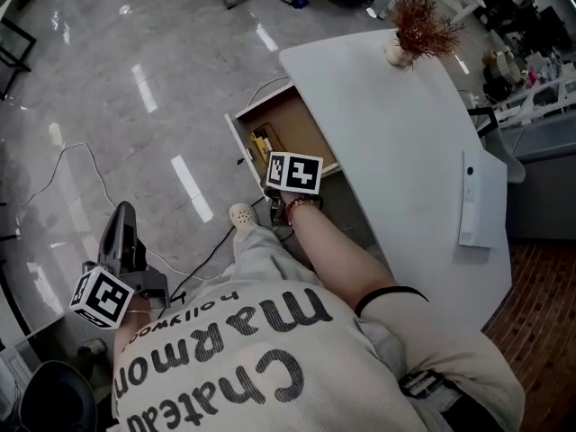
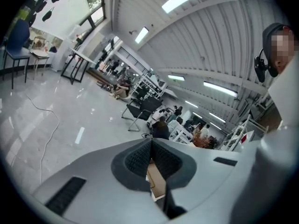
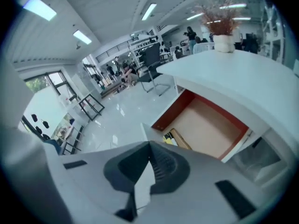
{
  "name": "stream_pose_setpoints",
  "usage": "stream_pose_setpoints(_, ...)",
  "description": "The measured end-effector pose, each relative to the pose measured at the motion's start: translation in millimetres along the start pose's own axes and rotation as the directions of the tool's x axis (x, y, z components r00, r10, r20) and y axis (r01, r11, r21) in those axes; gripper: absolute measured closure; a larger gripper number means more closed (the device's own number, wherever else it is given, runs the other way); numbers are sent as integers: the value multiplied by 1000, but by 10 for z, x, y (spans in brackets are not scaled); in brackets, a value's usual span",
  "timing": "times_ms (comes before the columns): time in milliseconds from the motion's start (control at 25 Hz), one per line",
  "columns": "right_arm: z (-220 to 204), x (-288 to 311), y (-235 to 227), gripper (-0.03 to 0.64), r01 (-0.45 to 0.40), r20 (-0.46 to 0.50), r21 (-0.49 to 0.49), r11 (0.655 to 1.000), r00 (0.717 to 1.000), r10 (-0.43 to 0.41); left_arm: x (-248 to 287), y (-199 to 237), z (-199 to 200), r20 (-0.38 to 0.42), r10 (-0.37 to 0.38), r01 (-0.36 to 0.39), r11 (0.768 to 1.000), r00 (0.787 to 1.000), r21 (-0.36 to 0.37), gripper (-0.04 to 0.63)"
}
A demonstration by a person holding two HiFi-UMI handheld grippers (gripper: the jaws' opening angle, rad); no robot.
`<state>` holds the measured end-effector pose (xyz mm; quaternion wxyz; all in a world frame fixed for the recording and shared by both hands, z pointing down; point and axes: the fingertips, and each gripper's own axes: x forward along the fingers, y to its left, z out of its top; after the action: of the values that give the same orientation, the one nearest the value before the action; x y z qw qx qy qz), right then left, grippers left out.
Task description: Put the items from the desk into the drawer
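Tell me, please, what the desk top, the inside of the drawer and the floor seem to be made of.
Desk top: smooth matt white, probably laminate or painted board; even colour, no grain.
Drawer: inside looks like bare tan wood board, matt; exact type unclear.
Floor: glossy grey, perhaps polished stone or tile; it carries bright streaks of reflected light.

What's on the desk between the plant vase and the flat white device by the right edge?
Nothing: the head view shows only bare white desk between the plant vase and the flat white device.
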<state>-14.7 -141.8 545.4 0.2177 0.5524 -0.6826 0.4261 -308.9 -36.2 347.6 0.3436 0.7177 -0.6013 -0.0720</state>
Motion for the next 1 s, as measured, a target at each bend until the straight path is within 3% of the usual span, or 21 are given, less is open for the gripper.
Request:
stream_pose_setpoints(200, 232, -675, 337, 614, -117, 197, 91, 989, 976, 97, -348, -173, 106, 45, -71, 69, 997, 996, 39, 594)
stream_pose_setpoints(560, 375, -1774, 747, 614, -268, 437, 87, 959, 876, 205, -708, -483, 90, 73, -189, 183, 980, 979, 82, 594)
stream_pose_setpoints(800, 570, -2450, 916, 614, -283, 553, 23, 959, 802, 224, -680, -737, 15, 20, -198, 192, 966, 980, 174, 594)
stream_pose_setpoints(1000, 700, -2795, 879, 614, -234, 608, -74, 969, 760, 230, -598, -966, -116, -13, -222, 221, 958, 975, 180, 594)
